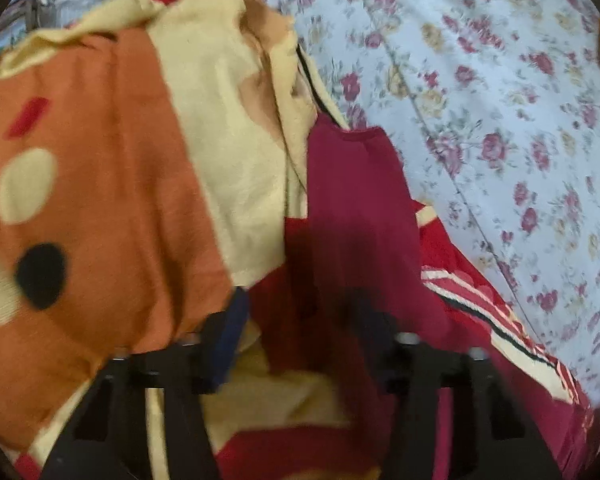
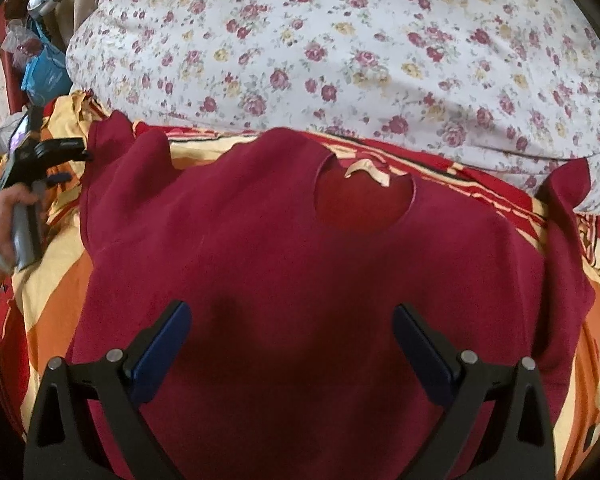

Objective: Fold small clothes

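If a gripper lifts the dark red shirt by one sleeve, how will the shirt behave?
The dark red shirt is probably floppy: it lies flat and follows the patterned blanket beneath. It seems light, thin cloth. It would likely hang and drag, not slide stiffly.

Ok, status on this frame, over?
Right gripper open above maroon shirt. Left gripper at its sleeve, grip unclear. Shirt flat on patterned blanket, unfolded. Nothing blocking.

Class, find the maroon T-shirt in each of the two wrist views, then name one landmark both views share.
Left wrist view: the T-shirt runs from centre to bottom, beside the orange-and-cream blanket.
Right wrist view: the T-shirt fills the middle, spread flat, neckline at upper centre.
Shared landmark: the floral sheet beyond the shirt.
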The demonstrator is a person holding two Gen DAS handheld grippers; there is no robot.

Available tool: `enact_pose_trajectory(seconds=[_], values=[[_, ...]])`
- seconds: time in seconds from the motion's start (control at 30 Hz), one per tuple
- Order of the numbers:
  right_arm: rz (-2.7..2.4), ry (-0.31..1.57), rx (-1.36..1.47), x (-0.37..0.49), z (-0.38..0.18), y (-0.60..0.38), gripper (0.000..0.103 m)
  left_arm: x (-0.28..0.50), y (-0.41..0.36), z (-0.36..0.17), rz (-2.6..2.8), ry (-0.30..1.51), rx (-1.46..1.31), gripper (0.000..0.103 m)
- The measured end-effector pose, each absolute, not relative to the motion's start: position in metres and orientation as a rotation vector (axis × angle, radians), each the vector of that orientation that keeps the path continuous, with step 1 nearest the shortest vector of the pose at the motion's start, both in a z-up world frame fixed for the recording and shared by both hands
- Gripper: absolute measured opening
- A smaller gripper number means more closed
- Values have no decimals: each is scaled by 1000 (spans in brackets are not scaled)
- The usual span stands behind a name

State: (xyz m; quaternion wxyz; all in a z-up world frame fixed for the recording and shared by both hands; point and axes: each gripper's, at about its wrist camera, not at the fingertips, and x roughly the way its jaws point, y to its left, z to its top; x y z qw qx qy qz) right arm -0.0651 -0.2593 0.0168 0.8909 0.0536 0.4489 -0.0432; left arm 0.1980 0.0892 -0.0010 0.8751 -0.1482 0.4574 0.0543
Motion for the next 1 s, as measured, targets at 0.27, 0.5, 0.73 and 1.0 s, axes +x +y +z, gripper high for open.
enact_pose_trajectory(seconds=[0.27,0.5,0.73,1.0], values=[[-88,915,144,-67,19,-269,99,196,89,10,-26,911,-373,0],[-133,873,181,-74,31,-289,99,140,49,96,-299,749,-314,0],[-177,829,234,-95,48,-314,99,73,-38,132,-556,749,-260,0],[-265,821,294,-119,50,-359,99,-7,-159,77,-801,919,-146,0]])
